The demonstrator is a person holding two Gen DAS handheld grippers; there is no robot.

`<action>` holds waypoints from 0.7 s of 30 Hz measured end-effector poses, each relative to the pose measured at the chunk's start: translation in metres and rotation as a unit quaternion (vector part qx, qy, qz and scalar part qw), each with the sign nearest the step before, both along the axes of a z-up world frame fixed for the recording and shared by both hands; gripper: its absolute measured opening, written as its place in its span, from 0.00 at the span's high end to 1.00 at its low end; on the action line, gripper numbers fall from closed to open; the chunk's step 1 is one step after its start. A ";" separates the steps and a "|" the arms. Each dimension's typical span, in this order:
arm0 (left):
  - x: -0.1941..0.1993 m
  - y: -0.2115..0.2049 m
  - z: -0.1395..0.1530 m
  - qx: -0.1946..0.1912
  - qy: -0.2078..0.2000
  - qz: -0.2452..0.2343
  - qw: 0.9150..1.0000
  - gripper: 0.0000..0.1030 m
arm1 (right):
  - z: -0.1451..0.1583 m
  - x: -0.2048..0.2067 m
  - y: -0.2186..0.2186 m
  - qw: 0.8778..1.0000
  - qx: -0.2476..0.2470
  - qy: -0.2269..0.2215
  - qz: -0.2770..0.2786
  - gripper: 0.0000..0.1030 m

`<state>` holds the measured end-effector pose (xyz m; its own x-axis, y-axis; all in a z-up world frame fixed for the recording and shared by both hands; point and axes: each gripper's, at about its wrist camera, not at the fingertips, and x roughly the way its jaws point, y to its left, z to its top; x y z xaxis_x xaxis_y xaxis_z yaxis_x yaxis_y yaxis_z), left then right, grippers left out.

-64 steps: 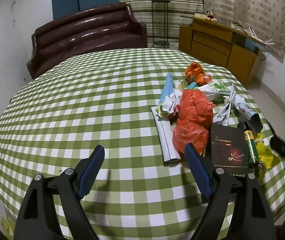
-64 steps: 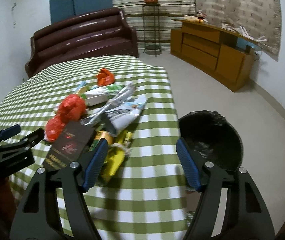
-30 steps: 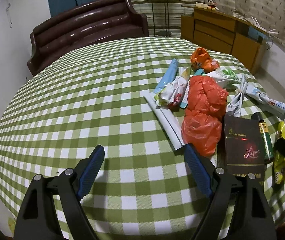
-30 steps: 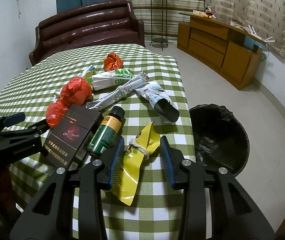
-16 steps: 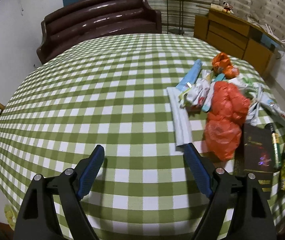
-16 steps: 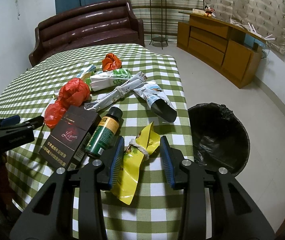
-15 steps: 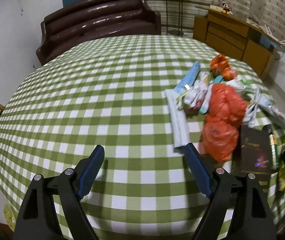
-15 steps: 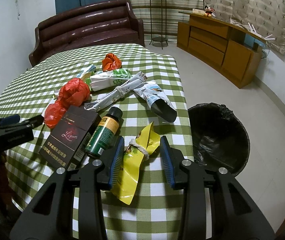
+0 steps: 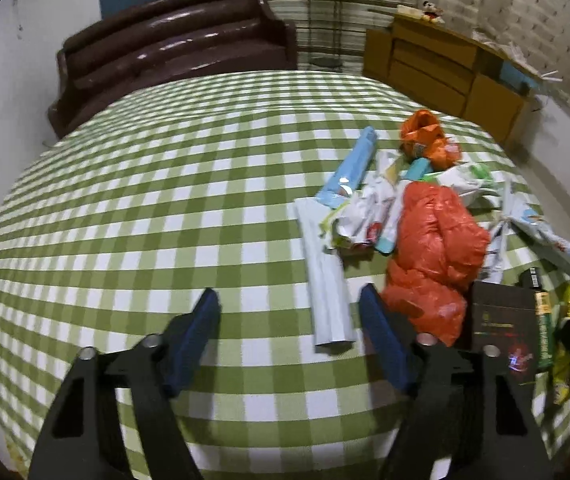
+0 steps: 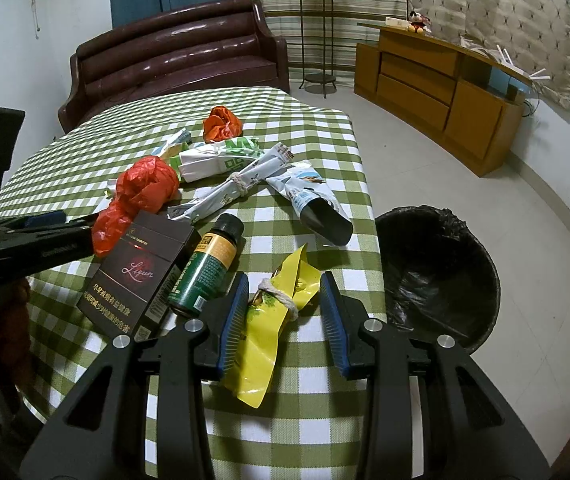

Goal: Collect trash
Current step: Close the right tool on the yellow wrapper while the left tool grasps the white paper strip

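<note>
Early stage: right gripper [image 10: 284,312], fingers part-spread, straddles the yellow wrapper [image 10: 273,320] without pinching it; left gripper [image 9: 289,328] hovers spread. All trash lies on the worktop [image 9: 145,208]; bin [image 10: 437,276] appears empty.

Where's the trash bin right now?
In the right wrist view, the black-lined trash bin stands on the floor off the table's right edge, just right of the yellow wrapper between the right gripper's jaws.
</note>
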<state>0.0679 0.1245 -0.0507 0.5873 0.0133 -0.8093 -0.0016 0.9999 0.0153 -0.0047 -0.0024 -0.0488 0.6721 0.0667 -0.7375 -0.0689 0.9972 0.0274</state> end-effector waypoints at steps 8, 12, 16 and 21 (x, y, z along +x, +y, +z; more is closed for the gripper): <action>0.003 -0.001 0.002 0.002 -0.006 -0.022 1.000 0.56 | 0.000 0.000 -0.001 1.000 0.001 0.000 0.000 0.65; -0.001 0.007 0.004 0.003 -0.004 -0.016 1.000 0.57 | 0.000 0.000 -0.001 1.000 0.001 0.000 0.000 0.65; -0.001 0.009 0.004 0.009 -0.007 -0.016 1.000 0.55 | 0.000 0.000 -0.001 1.000 0.001 0.000 0.000 0.65; 0.001 0.003 0.003 0.010 -0.015 -0.029 0.999 0.56 | -0.001 0.000 -0.001 1.000 0.003 0.002 -0.002 0.65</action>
<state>0.0688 0.1275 -0.0475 0.6110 -0.0053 -0.7916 0.0554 0.9978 0.0361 -0.0046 -0.0033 -0.0495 0.6690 0.0681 -0.7401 -0.0639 0.9974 0.0339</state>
